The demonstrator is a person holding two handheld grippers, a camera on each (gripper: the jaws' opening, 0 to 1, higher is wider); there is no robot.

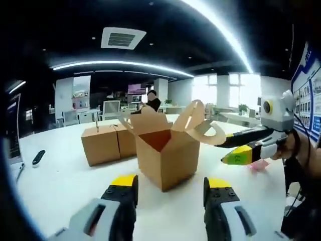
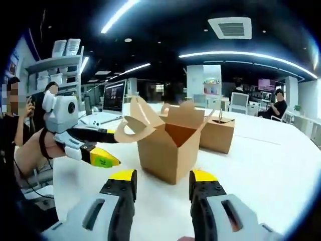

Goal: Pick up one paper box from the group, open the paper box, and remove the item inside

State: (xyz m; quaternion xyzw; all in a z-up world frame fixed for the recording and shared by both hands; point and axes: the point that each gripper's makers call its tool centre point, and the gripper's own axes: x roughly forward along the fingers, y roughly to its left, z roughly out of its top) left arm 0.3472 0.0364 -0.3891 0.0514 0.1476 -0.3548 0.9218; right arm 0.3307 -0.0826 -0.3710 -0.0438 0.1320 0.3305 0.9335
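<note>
An open brown paper box [image 1: 165, 153] [image 2: 169, 148] stands on the white table [image 1: 65, 186] [image 2: 271, 165], its handle-shaped flaps [image 1: 198, 120] [image 2: 138, 123] raised; its inside looks dark and I cannot tell what it holds. Two closed boxes [image 1: 103, 144] [image 2: 216, 133] sit just behind it. My left gripper [image 1: 171, 183] [image 2: 117, 148] is open, a little short of the box with nothing between its jaws. My right gripper [image 2: 163, 176] [image 1: 220, 152] is open too, beside the box, one jaw close to a flap. A small pink thing [image 1: 259, 165] lies on the table behind it.
A dark remote-like object [image 1: 38, 157] lies at the table's left, near a screen edge [image 1: 12, 145]. A monitor [image 2: 114, 95] and shelves [image 2: 57, 65] stand beyond the table. A seated person [image 2: 277, 108] is far back. Open tabletop lies in front of the boxes.
</note>
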